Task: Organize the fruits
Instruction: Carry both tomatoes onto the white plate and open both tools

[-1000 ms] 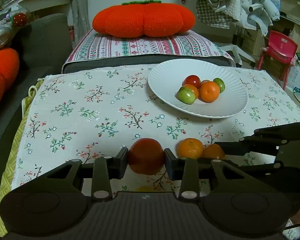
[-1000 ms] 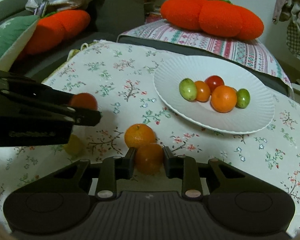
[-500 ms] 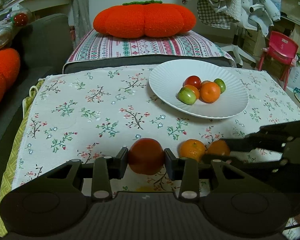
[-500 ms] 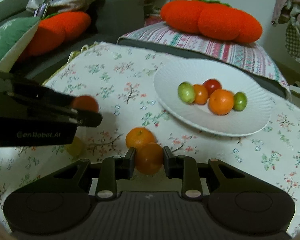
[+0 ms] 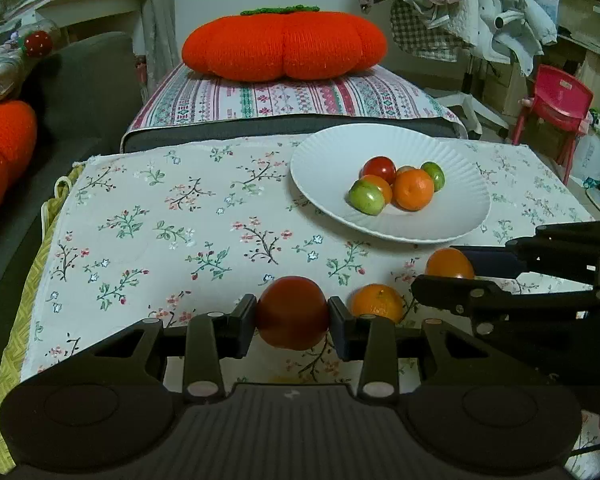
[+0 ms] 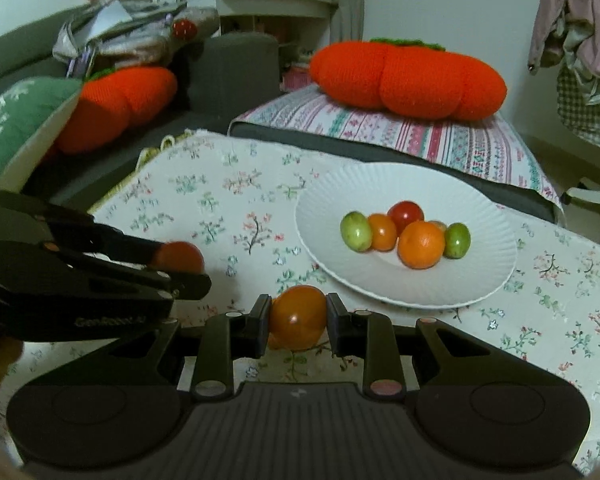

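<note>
My left gripper (image 5: 292,314) is shut on a red tomato (image 5: 292,312), held just above the floral cloth near its front edge. My right gripper (image 6: 298,318) is shut on an orange tomato (image 6: 298,316), lifted above the cloth; it also shows in the left wrist view (image 5: 450,263). A tangerine (image 5: 377,300) lies on the cloth between the two grippers. A white plate (image 5: 324,160) farther back holds several fruits: a red tomato (image 5: 379,169), an orange (image 5: 413,189), two green ones and a small orange one.
A striped cushion (image 5: 284,98) with a big orange pumpkin pillow (image 5: 284,50) lies behind the table. A grey sofa (image 5: 88,80) with another orange pillow stands at the left. A red chair (image 5: 556,100) and clutter stand at the right.
My right gripper has lifted the orange tomato off the cloth, away from the tangerine and toward the plate. My left gripper has stayed in place with the red tomato.
</note>
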{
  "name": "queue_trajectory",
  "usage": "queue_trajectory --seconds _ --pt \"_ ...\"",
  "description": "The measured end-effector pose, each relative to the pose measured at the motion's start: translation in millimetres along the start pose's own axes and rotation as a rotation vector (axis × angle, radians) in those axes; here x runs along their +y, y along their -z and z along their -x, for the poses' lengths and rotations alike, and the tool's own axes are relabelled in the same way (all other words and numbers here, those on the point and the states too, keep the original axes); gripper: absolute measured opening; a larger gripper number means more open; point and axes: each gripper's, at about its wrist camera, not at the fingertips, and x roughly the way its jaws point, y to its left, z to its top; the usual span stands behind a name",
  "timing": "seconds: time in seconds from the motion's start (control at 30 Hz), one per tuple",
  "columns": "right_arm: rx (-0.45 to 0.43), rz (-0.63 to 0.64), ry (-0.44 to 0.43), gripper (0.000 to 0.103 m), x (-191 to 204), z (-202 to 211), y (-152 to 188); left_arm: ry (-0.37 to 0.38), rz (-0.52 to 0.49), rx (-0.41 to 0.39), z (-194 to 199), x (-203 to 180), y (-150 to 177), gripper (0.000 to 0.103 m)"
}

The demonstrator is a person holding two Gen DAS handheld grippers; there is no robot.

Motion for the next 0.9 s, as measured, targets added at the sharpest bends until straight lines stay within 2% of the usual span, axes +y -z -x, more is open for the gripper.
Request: queue_trajectory --seconds 0.3,0.4,0.53,0.67,0.9 --pt "-0.005 -0.014 0.02 0.026 -5 0 -2 0.04 0.043 -0.006 0 -1 -4 0.016" --pt "-0.013 -0.012 0.039 0.026 -7 2 -3 0.061 0.068 -0.038 3 -1 -9 0.016" --pt "-0.022 -0.044 0.061 0.026 -15 4 -4 0.053 0.042 -0.066 3 -9 -14 0.016" --pt "-0.031 -0.05 0.091 0.026 -19 5 -5 0.079 0.053 -0.066 -4 -11 -19 0.016" --pt "-0.047 -0.097 0.099 0.026 -31 7 -9 0.077 0.039 -0.098 -8 -15 -25 0.016"
